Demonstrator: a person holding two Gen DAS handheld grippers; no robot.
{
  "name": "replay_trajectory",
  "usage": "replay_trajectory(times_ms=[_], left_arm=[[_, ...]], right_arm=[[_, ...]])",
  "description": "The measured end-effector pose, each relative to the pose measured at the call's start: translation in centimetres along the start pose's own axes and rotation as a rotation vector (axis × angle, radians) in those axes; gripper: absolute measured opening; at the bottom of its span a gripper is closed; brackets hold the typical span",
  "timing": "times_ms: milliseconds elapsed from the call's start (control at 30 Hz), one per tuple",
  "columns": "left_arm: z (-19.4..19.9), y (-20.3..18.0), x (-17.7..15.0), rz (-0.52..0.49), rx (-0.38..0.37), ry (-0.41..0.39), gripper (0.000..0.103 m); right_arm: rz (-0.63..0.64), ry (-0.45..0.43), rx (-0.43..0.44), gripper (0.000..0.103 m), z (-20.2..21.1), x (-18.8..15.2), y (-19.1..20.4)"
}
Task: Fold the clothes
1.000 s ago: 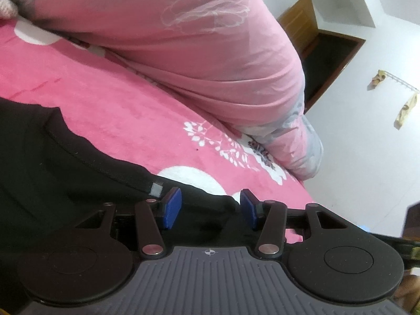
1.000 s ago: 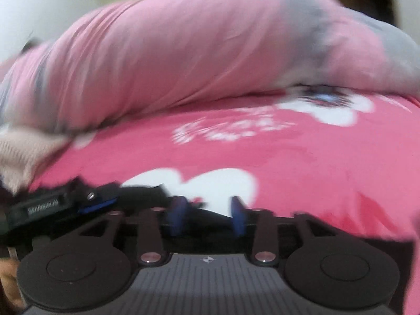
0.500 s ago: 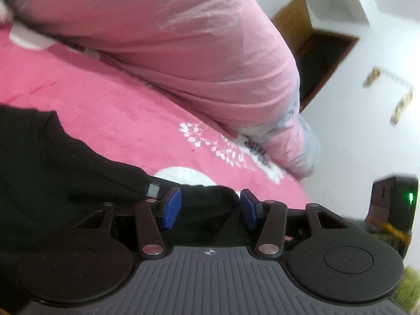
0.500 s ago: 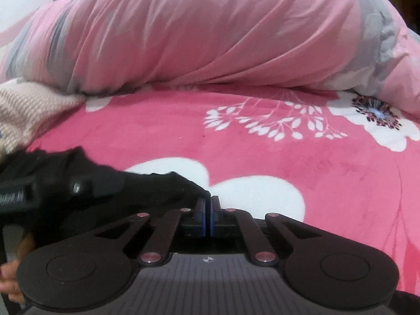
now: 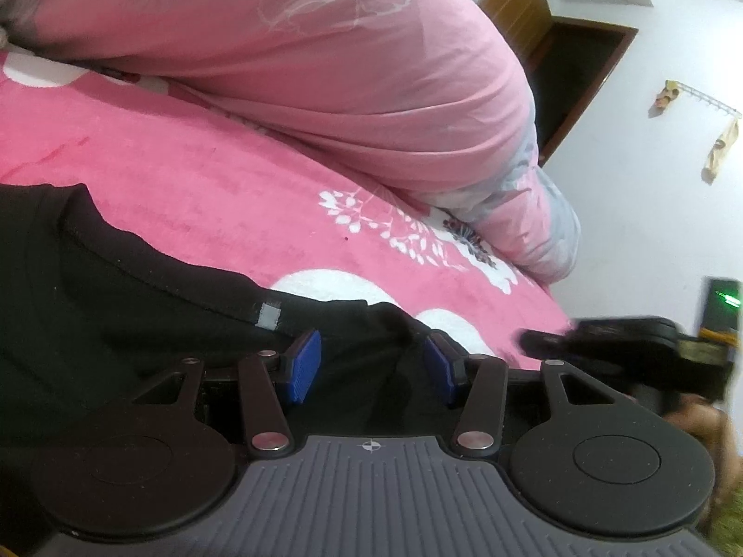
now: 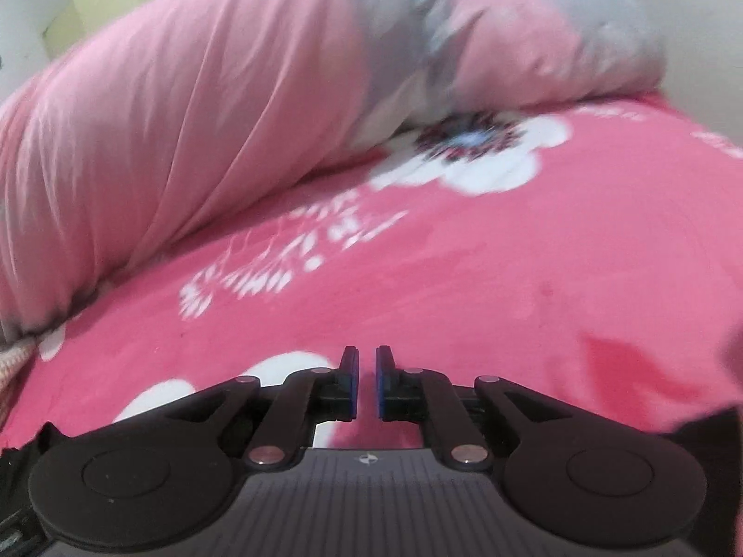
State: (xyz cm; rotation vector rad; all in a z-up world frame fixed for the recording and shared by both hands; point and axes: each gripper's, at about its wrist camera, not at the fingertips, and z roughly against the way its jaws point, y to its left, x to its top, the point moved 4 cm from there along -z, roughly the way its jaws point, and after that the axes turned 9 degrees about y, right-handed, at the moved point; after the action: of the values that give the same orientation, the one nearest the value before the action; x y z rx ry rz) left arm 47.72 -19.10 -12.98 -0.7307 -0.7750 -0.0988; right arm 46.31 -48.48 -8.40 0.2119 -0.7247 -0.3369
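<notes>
- Left wrist view: the left gripper (image 5: 371, 369) sits low over a black garment (image 5: 116, 306) spread on the pink flowered bed cover (image 5: 223, 181).
- Its jaws stand about half apart, with a rumpled edge of the black cloth lying between the blue pads (image 5: 304, 364). The pads do not look to be pressing on the cloth, so I read this as poised for a pinch, not a grip.
- A seam with a small grey tab (image 5: 270, 315) runs toward the jaws, so this is likely a hem or edge, a sensible place to take hold for a fold.
- At the right of this view the right gripper (image 5: 599, 339) shows as a dark blurred shape over the edge of the bed.
- A big pink duvet (image 5: 348, 69) is heaped at the back of the bed, clear of the garment.
- Right wrist view: the right gripper's jaws have just parted a little and are now nearly closed with a narrow slit between them. Nothing is caught in the slit; only bed cover shows beyond it.
- The garment appears here only as a dark scrap at the lower left corner, so this gripper seems to be off the cloth and will probably need a fresh hold on it.
</notes>
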Motion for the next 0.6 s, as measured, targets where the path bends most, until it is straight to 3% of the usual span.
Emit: replay_trajectory(times_ms=[100,300,433,600], left_arm=[[0.0,0.0,0.0,0.003,-0.001,0.001,0.05],[-0.1,0.0,0.1,0.008,-0.005,0.001,0.049],[-0.1,0.1,0.1,0.012,-0.009,0.001,0.049],[-0.1,0.1,0.1,0.018,-0.014,0.0,0.049]], right_arm=[[-0.061,-0.035,-0.076,0.029,4.5,-1.9,-1.8],[-0.325,-0.067,-0.139,0.04,12.2,-8.7,-5.9],[-0.505,-0.053,-0.117,0.044,13.7,-12.3,-8.5],[-0.663,-0.111,-0.12,0.046,15.3,-15.1,-9.9]])
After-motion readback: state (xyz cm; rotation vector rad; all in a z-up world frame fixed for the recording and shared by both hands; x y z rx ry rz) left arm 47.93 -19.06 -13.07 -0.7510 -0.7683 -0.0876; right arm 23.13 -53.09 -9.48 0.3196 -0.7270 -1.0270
